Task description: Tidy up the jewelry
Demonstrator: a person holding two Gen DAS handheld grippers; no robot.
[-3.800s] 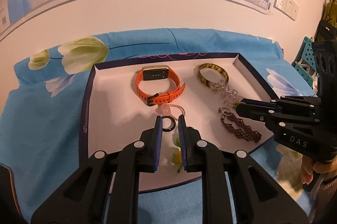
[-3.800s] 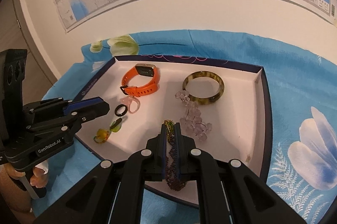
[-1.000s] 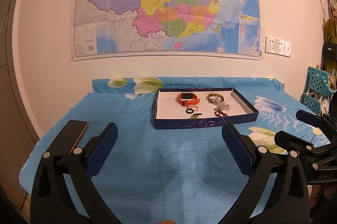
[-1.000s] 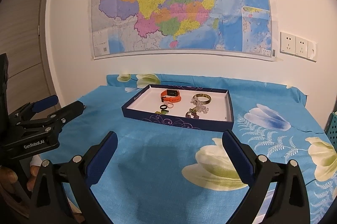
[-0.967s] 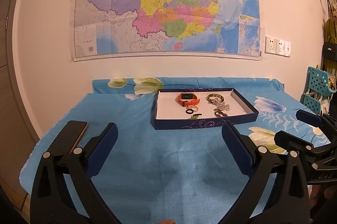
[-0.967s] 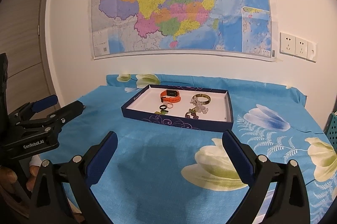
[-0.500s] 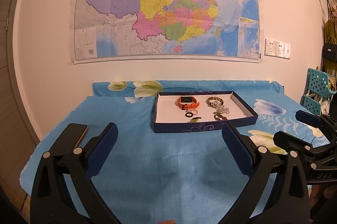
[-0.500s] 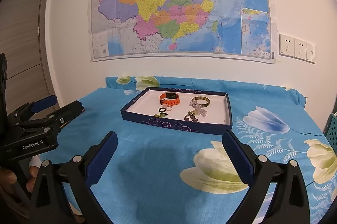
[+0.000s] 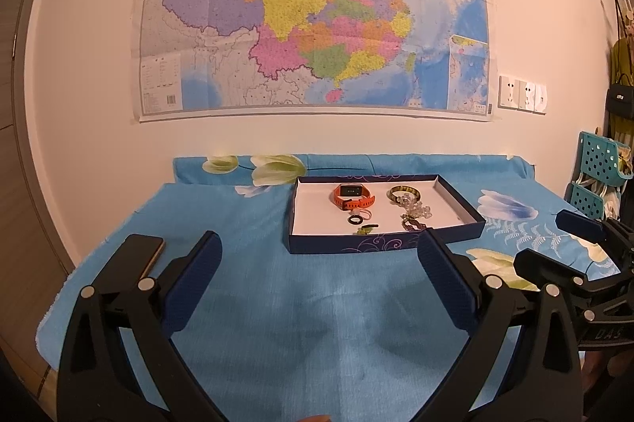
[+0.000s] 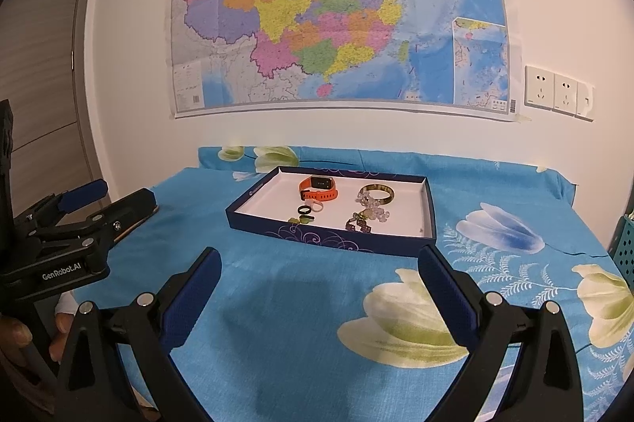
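A dark blue box point(image 9: 459, 204) point(image 10: 253, 212) with a white floor lies on the blue flowered cloth, far ahead of both grippers. Inside it are an orange watch point(image 9: 353, 196) point(image 10: 318, 189), a mottled bangle point(image 9: 402, 193) point(image 10: 376, 193), a clear bead bracelet point(image 9: 417, 208) point(image 10: 374, 211), a dark chain bracelet point(image 9: 414, 224) point(image 10: 358, 225), a black ring point(image 9: 354, 220) point(image 10: 304, 210), a pale ring point(image 9: 365, 214) and a green piece point(image 9: 363, 230) point(image 10: 301, 220). My left gripper point(image 9: 319, 249) and right gripper point(image 10: 319, 259) hang wide open and empty over the cloth's front part.
A phone point(image 9: 152, 255) lies at the cloth's left edge. A large map point(image 9: 313, 14) hangs on the wall behind, with sockets point(image 10: 556, 93) to its right. Teal baskets point(image 9: 600, 168) stand at the far right. A hand point(image 10: 16, 335) holds the left gripper's handle.
Both grippers, shut inside the box 3.8 s ago, have let go, opened wide and drawn far back from it. Over the last second they have only tilted slightly.
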